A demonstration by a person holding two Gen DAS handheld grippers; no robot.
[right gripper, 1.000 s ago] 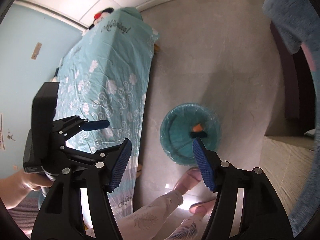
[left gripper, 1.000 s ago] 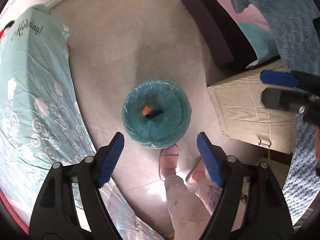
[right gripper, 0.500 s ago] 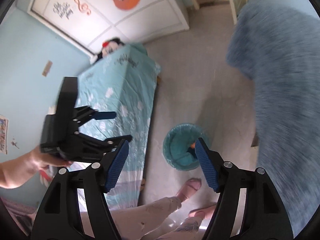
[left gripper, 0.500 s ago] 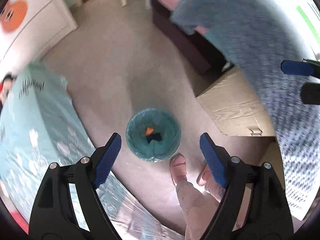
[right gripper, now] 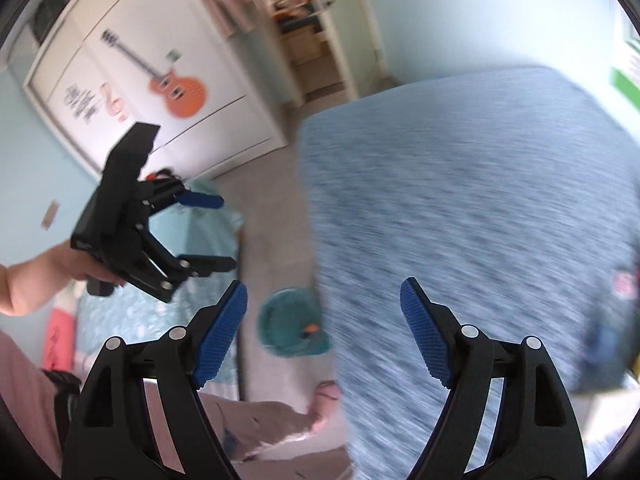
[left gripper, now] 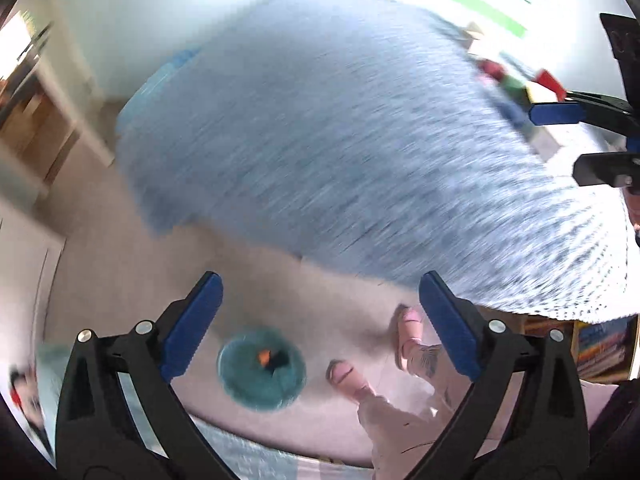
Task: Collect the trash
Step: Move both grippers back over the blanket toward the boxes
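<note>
The teal-lined trash bin (left gripper: 244, 384) stands on the floor far below, with an orange scrap (left gripper: 264, 356) and a dark item inside. My left gripper (left gripper: 320, 314) hangs high above it, its jaws opening with nothing between them. In the right wrist view the bin (right gripper: 280, 328) sits low between the beds. My right gripper (right gripper: 324, 322) is also opening and holds nothing. Each gripper shows in the other's view: the right gripper (left gripper: 560, 142) at the right edge, the left gripper (right gripper: 226, 234) at the left in a hand.
A bed under a fuzzy blue blanket (right gripper: 480, 220) fills the right side, with blurred colourful items (left gripper: 516, 80) at its far end. A teal flowered bedcover (right gripper: 160, 320) lies at the left. The person's feet in pink slippers (left gripper: 344, 372) stand by the bin. A guitar-sticker wardrobe (right gripper: 176, 84) stands behind.
Both grippers have risen well away from the bin and swung toward the blue blanket, so the bin looks much smaller. Both pairs of jaws have widened. The left view has rolled.
</note>
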